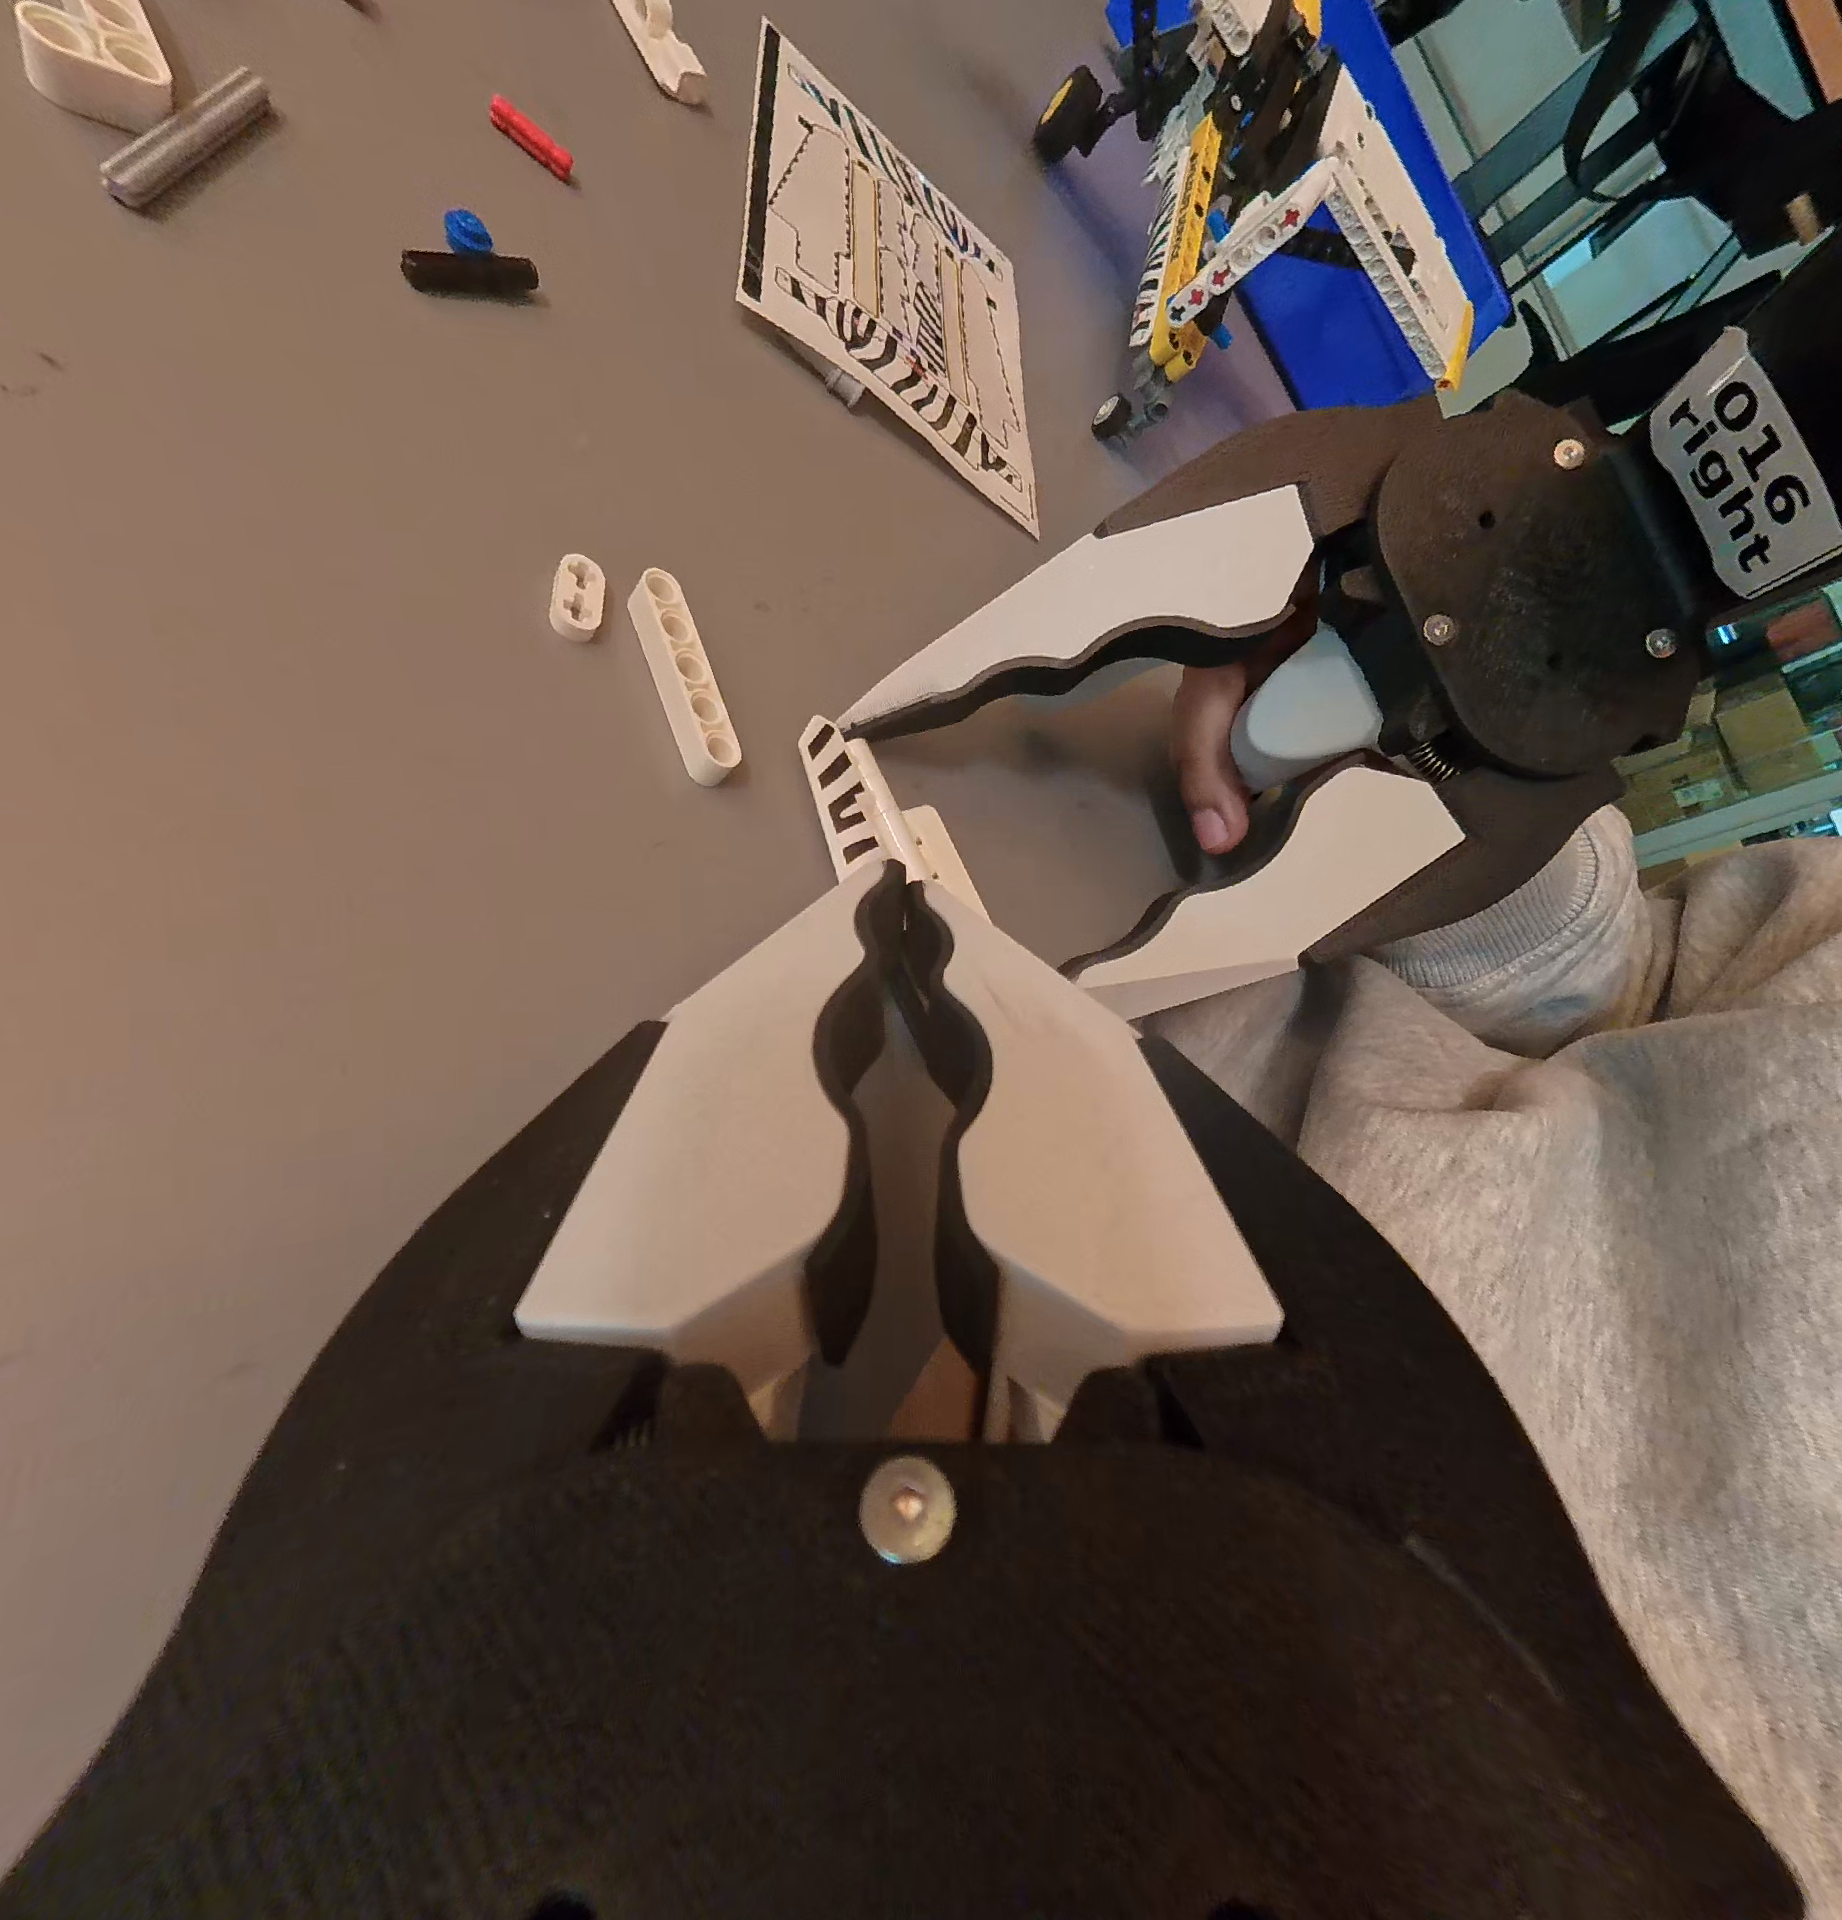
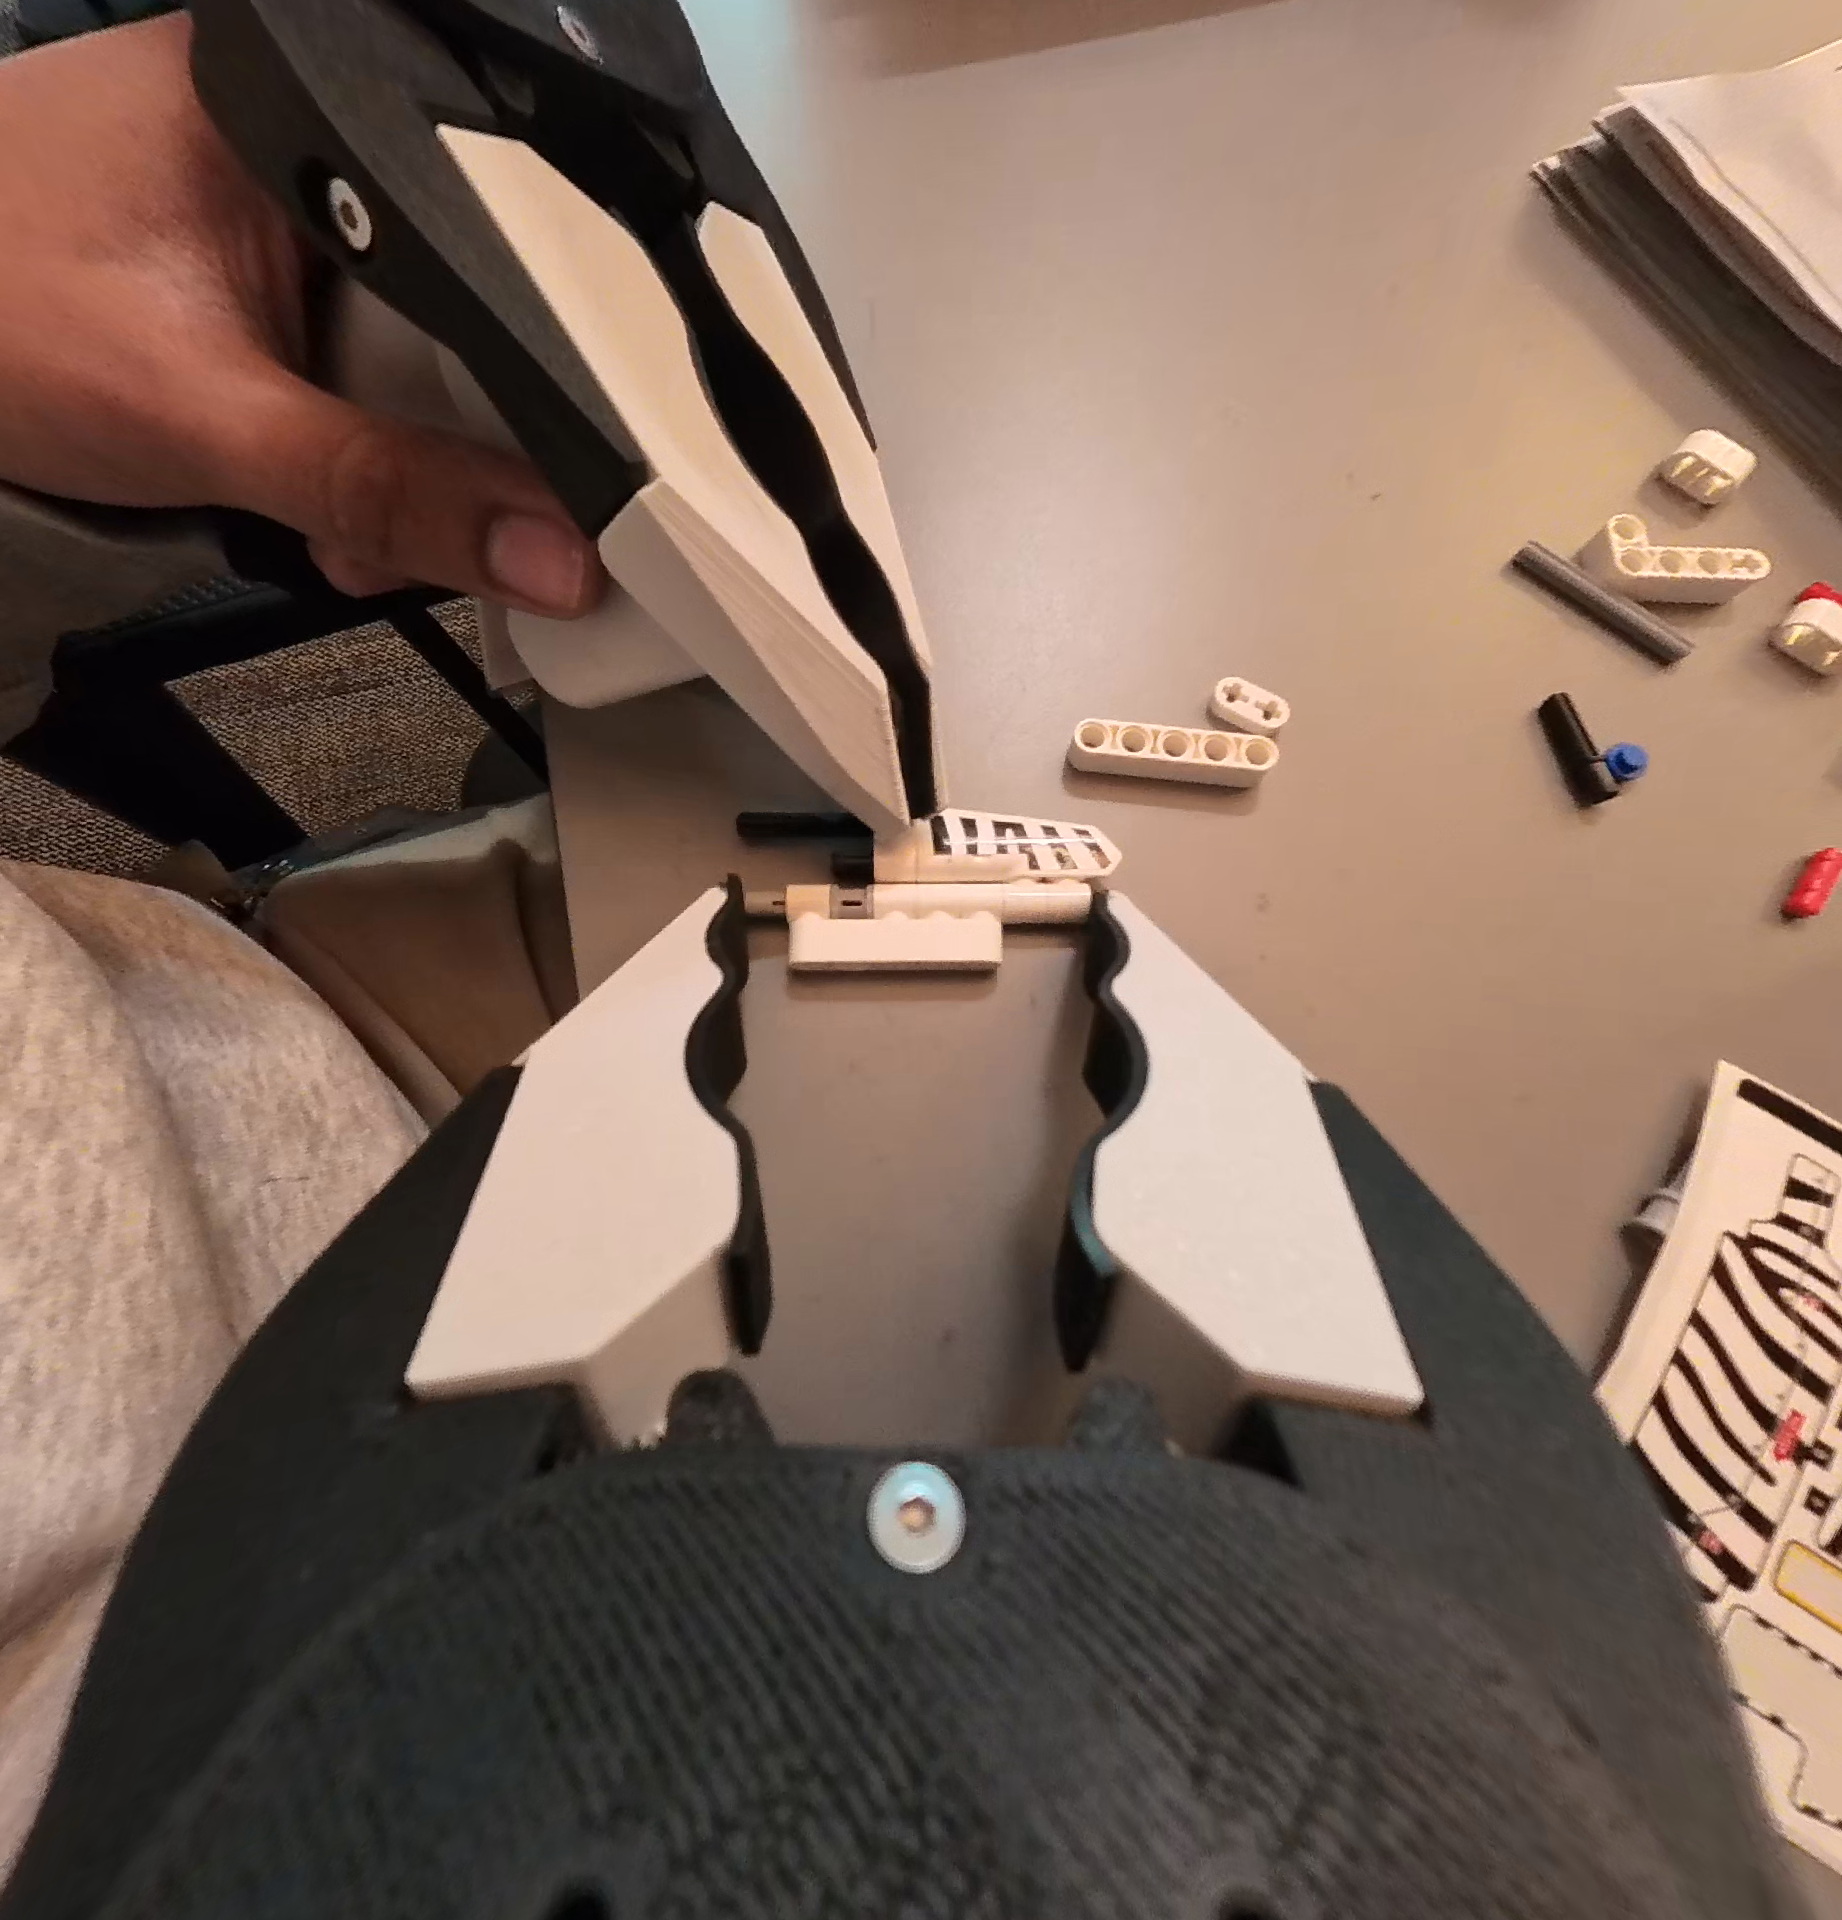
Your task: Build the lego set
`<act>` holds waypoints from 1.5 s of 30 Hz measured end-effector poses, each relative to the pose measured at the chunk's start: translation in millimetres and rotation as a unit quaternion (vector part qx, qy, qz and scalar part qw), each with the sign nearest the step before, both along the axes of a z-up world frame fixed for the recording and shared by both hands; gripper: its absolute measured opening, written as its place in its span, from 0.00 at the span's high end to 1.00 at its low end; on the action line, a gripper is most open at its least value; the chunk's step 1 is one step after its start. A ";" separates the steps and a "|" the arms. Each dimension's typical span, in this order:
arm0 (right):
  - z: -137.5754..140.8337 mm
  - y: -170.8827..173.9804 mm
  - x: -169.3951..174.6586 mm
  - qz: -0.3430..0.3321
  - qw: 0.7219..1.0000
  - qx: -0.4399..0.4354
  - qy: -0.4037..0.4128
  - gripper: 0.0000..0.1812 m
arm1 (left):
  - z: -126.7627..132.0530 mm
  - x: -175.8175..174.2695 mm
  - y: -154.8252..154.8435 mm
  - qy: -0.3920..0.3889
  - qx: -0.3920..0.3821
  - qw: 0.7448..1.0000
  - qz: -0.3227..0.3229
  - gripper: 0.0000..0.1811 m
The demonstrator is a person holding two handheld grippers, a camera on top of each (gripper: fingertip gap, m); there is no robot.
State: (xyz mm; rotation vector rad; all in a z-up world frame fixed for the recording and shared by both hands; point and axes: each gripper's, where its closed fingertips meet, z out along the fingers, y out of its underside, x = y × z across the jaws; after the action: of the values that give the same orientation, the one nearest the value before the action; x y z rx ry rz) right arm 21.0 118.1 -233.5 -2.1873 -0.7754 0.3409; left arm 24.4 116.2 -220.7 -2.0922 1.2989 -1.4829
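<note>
My left gripper point(image 1: 901, 883) is shut on a small white lego assembly point(image 1: 855, 800) with a zebra-striped panel and holds it just above the grey table. In the right wrist view the left gripper point(image 2: 912, 805) comes in from the upper left and pinches the assembly point(image 2: 896, 920) at its top. My right gripper point(image 2: 912, 914) is open, with its two fingertips on either side of the assembly's long white bar. In the left wrist view the right gripper point(image 1: 964, 847) shows one fingertip touching the striped panel's far end.
Loose parts lie beyond: a white five-hole beam point(image 2: 1171, 750), a small white link point(image 2: 1249, 704), a black pin with a blue piece point(image 2: 1582, 748), a red piece point(image 2: 1816, 881). A sticker sheet point(image 1: 896, 291), a booklet point(image 2: 1748, 208) and a blue bin point(image 1: 1353, 312) holding a part-built model are farther off. The grippers are tip to tip, or close to it. My right tips are roughly 5 centimeters from the small white link point(image 2: 1249, 704). The left camera catches it too, in the left wrist view point(image 1: 574, 595).
</note>
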 end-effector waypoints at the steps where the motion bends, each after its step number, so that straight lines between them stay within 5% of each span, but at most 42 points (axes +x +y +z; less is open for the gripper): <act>1: 0.1 0.0 0.0 0.000 1.000 0.000 0.000 0.64 | 0.0 0.0 0.0 0.000 0.000 1.000 0.000 1.00; 22: 0.2 1.9 4.2 -0.003 1.000 0.003 -0.004 0.59 | 0.7 0.8 -1.6 -0.004 -0.009 1.000 -0.005 1.00; 37: 0.3 -0.1 1.6 0.006 1.000 0.002 -0.002 0.64 | 1.7 0.6 -2.1 -0.009 -0.013 1.000 -0.007 1.00; 45: 2.9 2.4 6.1 -0.001 0.999 0.029 -0.024 0.64 | 10.3 -1.3 7.2 -0.037 -0.021 0.999 0.014 0.93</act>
State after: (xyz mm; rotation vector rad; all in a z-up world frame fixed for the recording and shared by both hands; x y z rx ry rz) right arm 27.2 120.5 -230.6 -2.1477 -0.7988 0.2629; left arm 23.2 123.4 -210.4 -2.0524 1.2168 -1.5739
